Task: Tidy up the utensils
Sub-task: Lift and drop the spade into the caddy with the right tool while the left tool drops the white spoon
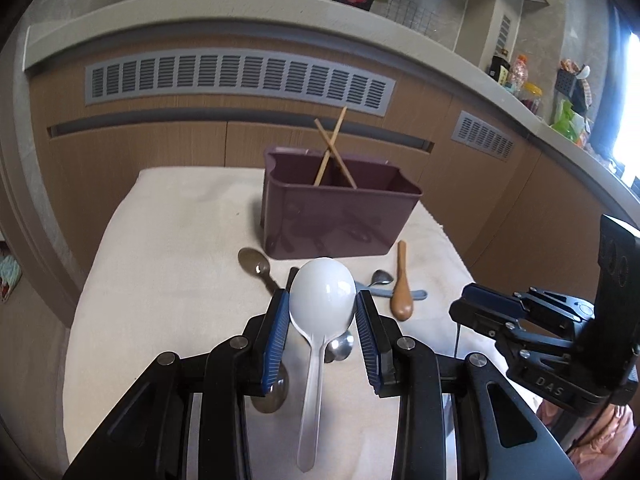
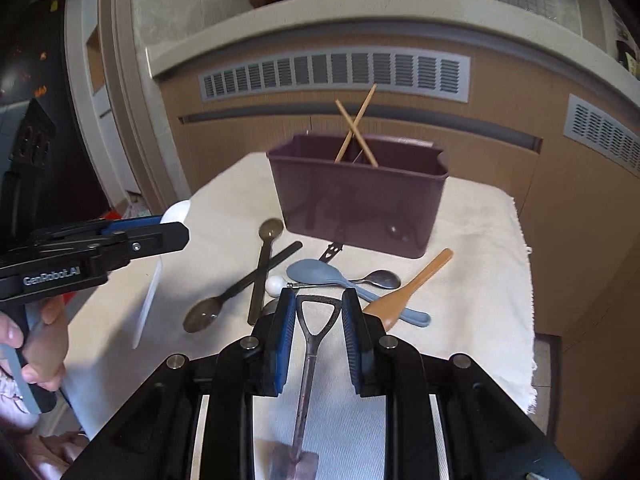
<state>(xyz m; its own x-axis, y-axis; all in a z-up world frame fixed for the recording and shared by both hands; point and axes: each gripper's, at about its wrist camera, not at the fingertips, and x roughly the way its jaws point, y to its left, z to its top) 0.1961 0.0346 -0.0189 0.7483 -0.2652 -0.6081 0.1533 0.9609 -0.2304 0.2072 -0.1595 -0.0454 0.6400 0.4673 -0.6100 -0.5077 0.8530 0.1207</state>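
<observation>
Our left tongs [image 1: 322, 307] were clenched on the bowl of a white plastic rice spoon [image 1: 322, 296], whose translucent handle hung down toward the camera, lifted clear of the cloth-covered worktop [image 1: 168, 248]. Our right tongs [image 2: 319, 312] gripped the triangular loop end of a dark metal shovel-shaped spoon [image 2: 308, 364], its blue pads [image 2: 283, 344] pressing on both sides of the loop and its flat blade pointing back toward the camera.

Ahead of both stood a dark purple rectangular plastic utensil holder [image 1: 336, 216] at the far middle of the worktop, with an inner divider. Two wooden chopsticks [image 1: 333, 151] leaned crossed inside it, rising above the rim.

We saw the other utensils lying loose on the cloth in front of the holder. A brown translucent plastic spoon [image 2: 264, 268] lay near the holder's left corner, crossed by a second dark long-handled spoon [image 2: 236, 296]. A grey-blue plastic rice paddle [image 2: 340, 280] lay in the middle, with a small steel spoon [image 2: 380, 279] resting against it. A light brown wooden spoon [image 2: 412, 288] lay just to the right, its handle pointing toward the holder. A small white ball-shaped piece [image 2: 275, 284] sat beside the paddle; we could not tell what it was.
</observation>
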